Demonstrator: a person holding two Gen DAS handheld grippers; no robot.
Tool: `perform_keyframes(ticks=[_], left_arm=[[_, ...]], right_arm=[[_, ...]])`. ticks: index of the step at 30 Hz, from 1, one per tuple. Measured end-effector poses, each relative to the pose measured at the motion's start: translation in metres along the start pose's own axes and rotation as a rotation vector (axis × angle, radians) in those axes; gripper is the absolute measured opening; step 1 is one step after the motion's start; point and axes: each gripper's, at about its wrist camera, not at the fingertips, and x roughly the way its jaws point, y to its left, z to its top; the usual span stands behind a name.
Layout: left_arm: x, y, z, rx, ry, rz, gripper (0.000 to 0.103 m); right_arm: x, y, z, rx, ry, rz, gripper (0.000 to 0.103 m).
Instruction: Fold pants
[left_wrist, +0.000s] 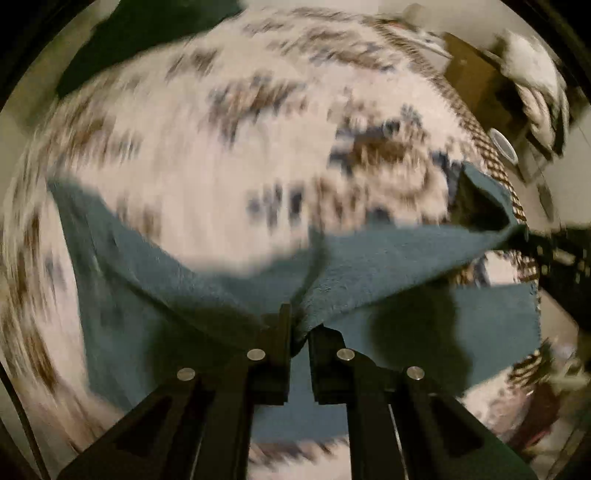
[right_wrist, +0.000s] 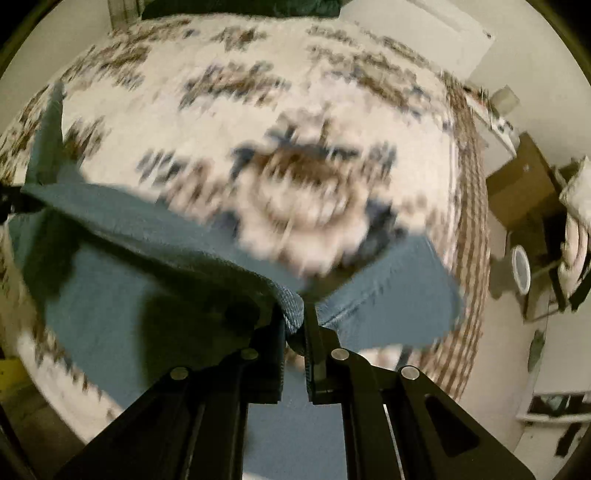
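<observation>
Blue-grey pants (left_wrist: 388, 258) hang stretched above a patterned white, brown and blue rug (left_wrist: 229, 166). My left gripper (left_wrist: 299, 325) is shut on one edge of the pants. My right gripper (right_wrist: 297, 314) is shut on another edge of the pants (right_wrist: 122, 295). The cloth spans between the two grippers, with a lower layer spread under them. The right gripper shows at the right edge of the left wrist view (left_wrist: 554, 251). Both views are motion-blurred.
The rug (right_wrist: 295, 110) fills most of both views. A brown box (right_wrist: 524, 192) and a white round lid (right_wrist: 521, 269) lie on the pale floor to the right of the rug. A dark object (left_wrist: 140, 33) lies at the rug's far edge.
</observation>
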Motion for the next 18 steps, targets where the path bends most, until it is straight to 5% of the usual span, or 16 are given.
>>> perform_keyframes(ticks=[7, 12, 14, 16, 18], left_arm=[[0.083, 0.011, -0.095, -0.156, 0.191, 0.018, 0.006], [0.12, 0.015, -0.108, -0.141, 0.24, 0.05, 0.012], [0.108, 0.017, -0.109, -0.171, 0.246, 0.034, 0.017], [0.091, 0.019, -0.111, -0.198, 0.247, 0.007, 0.033], [0.069, 0.023, -0.116, -0.229, 0.215, -0.003, 0.072]], right_arm=[[0.049, 0.054, -0.12, 0.085, 0.203, 0.087, 0.009], [0.09, 0.062, -0.142, 0.157, 0.301, 0.109, 0.018], [0.089, 0.056, -0.143, 0.2, 0.324, 0.154, 0.035], [0.074, 0.045, -0.149, 0.285, 0.342, 0.25, 0.097], [0.052, 0.032, -0.156, 0.357, 0.327, 0.294, 0.1]])
